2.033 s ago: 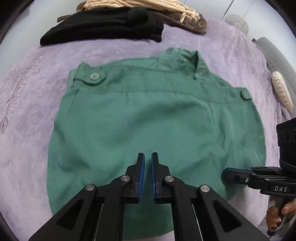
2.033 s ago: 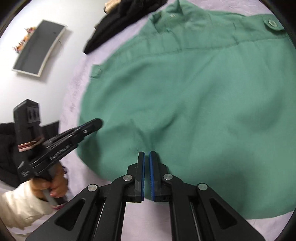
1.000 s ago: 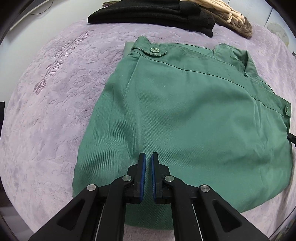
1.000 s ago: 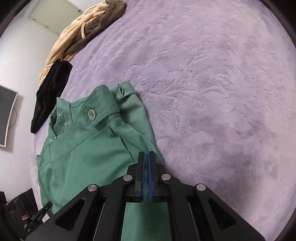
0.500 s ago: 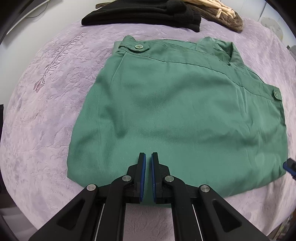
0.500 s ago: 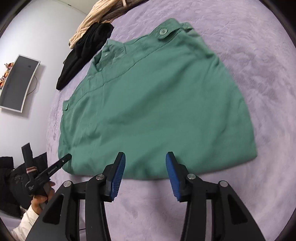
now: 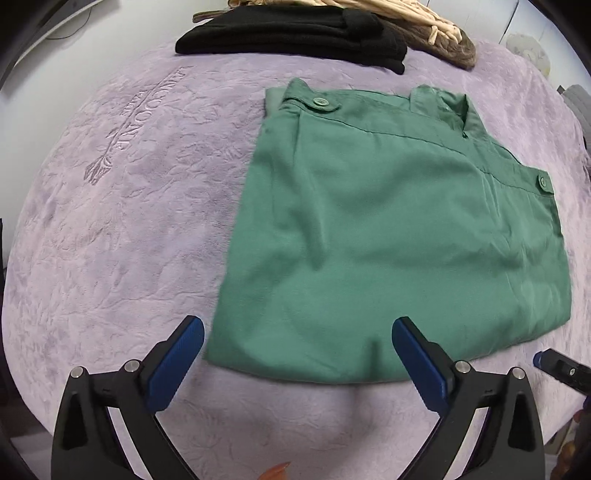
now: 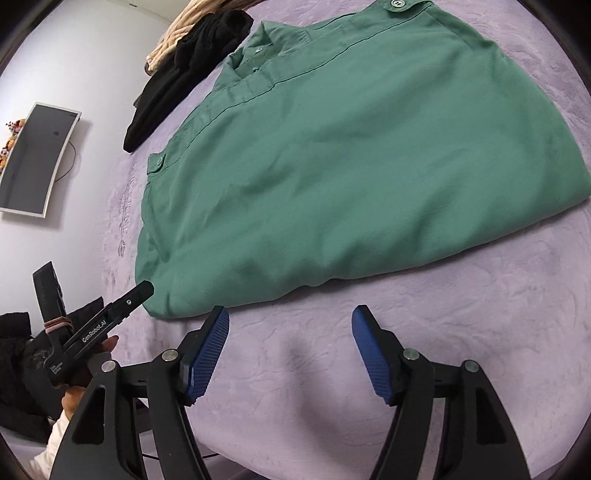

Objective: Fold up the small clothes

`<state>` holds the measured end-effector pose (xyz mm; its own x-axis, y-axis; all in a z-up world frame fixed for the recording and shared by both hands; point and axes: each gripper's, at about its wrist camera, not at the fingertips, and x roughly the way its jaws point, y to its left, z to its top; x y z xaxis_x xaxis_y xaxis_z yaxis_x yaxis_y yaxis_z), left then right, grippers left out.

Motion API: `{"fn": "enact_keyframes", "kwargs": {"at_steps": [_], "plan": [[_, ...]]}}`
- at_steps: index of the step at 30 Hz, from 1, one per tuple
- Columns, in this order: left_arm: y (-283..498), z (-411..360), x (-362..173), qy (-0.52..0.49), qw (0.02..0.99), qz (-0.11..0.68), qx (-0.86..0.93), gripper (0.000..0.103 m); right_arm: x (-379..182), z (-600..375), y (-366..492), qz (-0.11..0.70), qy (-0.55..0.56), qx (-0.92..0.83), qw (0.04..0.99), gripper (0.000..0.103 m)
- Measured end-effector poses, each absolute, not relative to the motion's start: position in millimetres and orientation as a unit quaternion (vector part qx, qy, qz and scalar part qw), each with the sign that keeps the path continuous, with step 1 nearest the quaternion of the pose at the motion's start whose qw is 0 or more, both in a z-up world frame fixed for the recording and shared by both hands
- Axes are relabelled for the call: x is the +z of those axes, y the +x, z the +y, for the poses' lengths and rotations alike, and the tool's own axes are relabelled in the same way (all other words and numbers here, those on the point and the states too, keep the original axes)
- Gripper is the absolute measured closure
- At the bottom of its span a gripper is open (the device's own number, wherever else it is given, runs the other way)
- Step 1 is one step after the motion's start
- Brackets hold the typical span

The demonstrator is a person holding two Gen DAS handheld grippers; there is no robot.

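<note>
A green shirt (image 7: 388, 236) lies folded flat on the purple blanket (image 7: 129, 221), collar and buttoned shoulder tabs at its far side. My left gripper (image 7: 297, 328) hovers over the shirt's near hem, its jaws opening wide, the hem showing between the blue pads but not pressed. In the right wrist view the same green shirt (image 8: 351, 147) fills the upper part. My right gripper (image 8: 290, 314) hangs just short of the near hem, its jaws opening, only bare blanket (image 8: 461, 295) between them. The left gripper's finger (image 8: 129, 299) reaches the shirt's near left corner there.
A folded black garment (image 7: 291, 33) and a beige knitted one (image 7: 424, 22) lie along the blanket's far edge. The blanket has embossed lettering (image 7: 147, 110) left of the shirt. A wall-mounted screen (image 8: 33, 162) and dark clothing (image 8: 18, 362) sit at the left.
Both grippers went from shut to wide apart. The right gripper swung from the shirt's right edge round to its near hem. The left gripper drew back, so the shirt lies farther right in its view.
</note>
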<state>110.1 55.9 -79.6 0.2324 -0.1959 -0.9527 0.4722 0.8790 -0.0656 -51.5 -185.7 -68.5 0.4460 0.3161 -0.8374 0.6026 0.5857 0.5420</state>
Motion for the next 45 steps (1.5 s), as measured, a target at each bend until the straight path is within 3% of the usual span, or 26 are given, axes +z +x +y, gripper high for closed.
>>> {"fn": "enact_keyframes", "kwargs": {"at_steps": [1,9,27,37,39,40,41,45], "plan": [[113,60,-80,0.115,0.775,0.583,-0.216,0.001,-69,-181,-49,0.516,0.449,-0.097,0.723,0.02],[139,80,-84,0.128,0.77,0.589,-0.208,0.001,-91,-151,-35,0.494,0.539,-0.065,0.679,0.02],[160,100,-96,0.105,0.767,0.599,-0.207,0.001,-117,-108,3,0.489,0.591,-0.028,0.641,0.018],[199,123,-95,-0.012,0.731,0.617,-0.29,0.001,-133,-101,45,0.399,0.655,-0.026,0.641,0.018],[204,117,-100,-0.032,0.713,0.627,-0.313,0.001,-138,-102,51,0.384,0.682,-0.025,0.622,0.042],[206,114,-103,-0.042,0.702,0.632,-0.325,0.001,-140,-104,53,0.377,0.691,-0.026,0.616,0.081],[208,109,-107,-0.052,0.688,0.638,-0.341,0.001,-140,-106,53,0.375,0.695,-0.024,0.613,0.091],[214,87,-113,-0.085,0.652,0.65,-0.382,0.001,-107,-117,53,0.347,0.665,0.01,0.661,0.093]]}}
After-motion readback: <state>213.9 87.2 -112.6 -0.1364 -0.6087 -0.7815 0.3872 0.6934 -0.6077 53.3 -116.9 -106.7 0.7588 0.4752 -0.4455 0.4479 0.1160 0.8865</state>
